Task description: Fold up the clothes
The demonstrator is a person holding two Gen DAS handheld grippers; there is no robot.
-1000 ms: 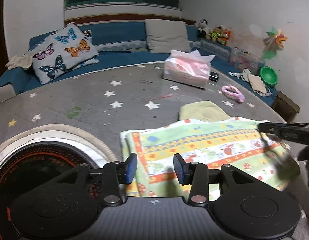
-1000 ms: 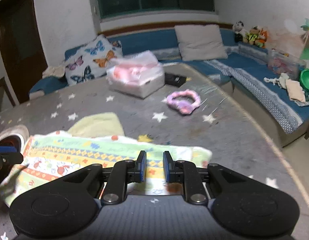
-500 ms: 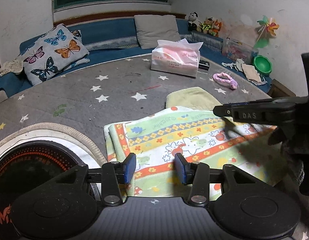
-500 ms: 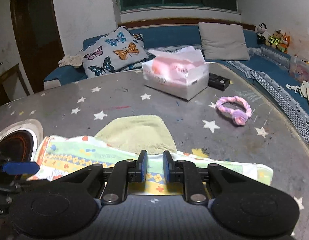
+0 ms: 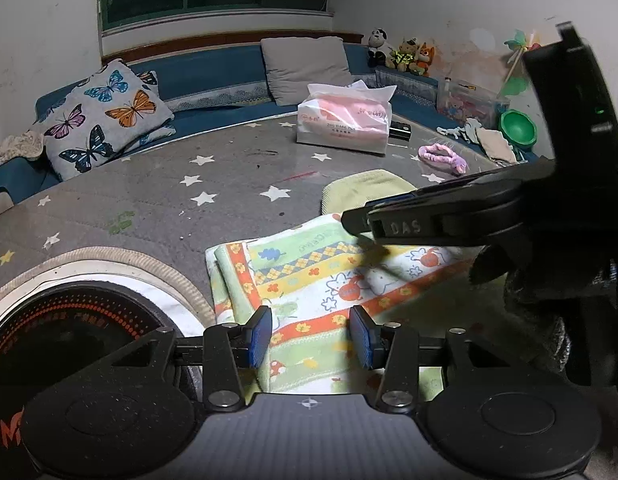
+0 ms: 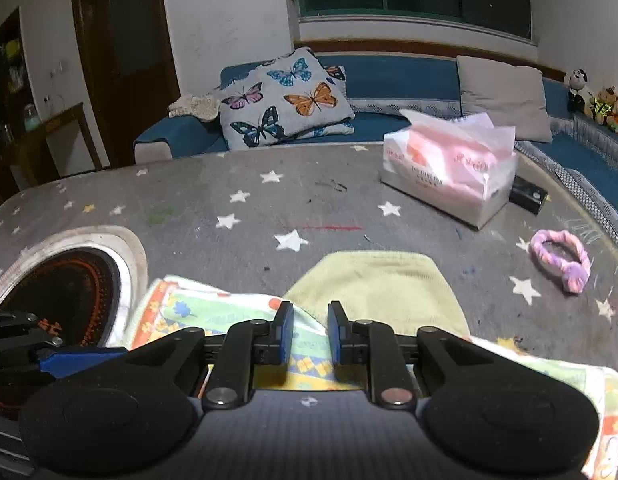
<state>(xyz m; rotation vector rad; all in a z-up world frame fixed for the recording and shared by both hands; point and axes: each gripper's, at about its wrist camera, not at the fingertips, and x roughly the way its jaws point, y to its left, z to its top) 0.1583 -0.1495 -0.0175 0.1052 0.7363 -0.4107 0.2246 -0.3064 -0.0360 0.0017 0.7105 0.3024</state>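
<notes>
Left gripper (image 5: 311, 336): jaws stand moderately wide, blue pads apart, nothing pinched; the patterned cloth (image 5: 329, 280) lies flat beneath and between them. Right gripper (image 6: 310, 332): jaws narrow, a slim gap showing between the pads, no fabric visibly clamped; the cloth (image 6: 213, 312) passes under its fingers. In the left view the right gripper (image 5: 429, 220) enters from 3 o'clock, its tip over the cloth's far edge. The cloth is folded, with layered edges visible at its left side, and rests on the grey star-print table (image 5: 169, 200). A pale yellow-green garment (image 6: 373, 284) lies just beyond the cloth at 12 o'clock from the right gripper, its near edge tucked under the cloth. A round dark burner inset (image 6: 65, 288) sits at 9 o'clock, just beside the cloth. Further out, a tissue pack (image 6: 449, 176) stands at 1 o'clock, with a small black box (image 6: 527, 198) touching its right end. A pink-purple scrunchie (image 6: 561, 258) lies at 2 o'clock, well apart from the cloth. Beyond the table, a blue sofa (image 6: 389, 76) carries a butterfly pillow (image 6: 285, 100) and a grey cushion (image 6: 503, 96).
</notes>
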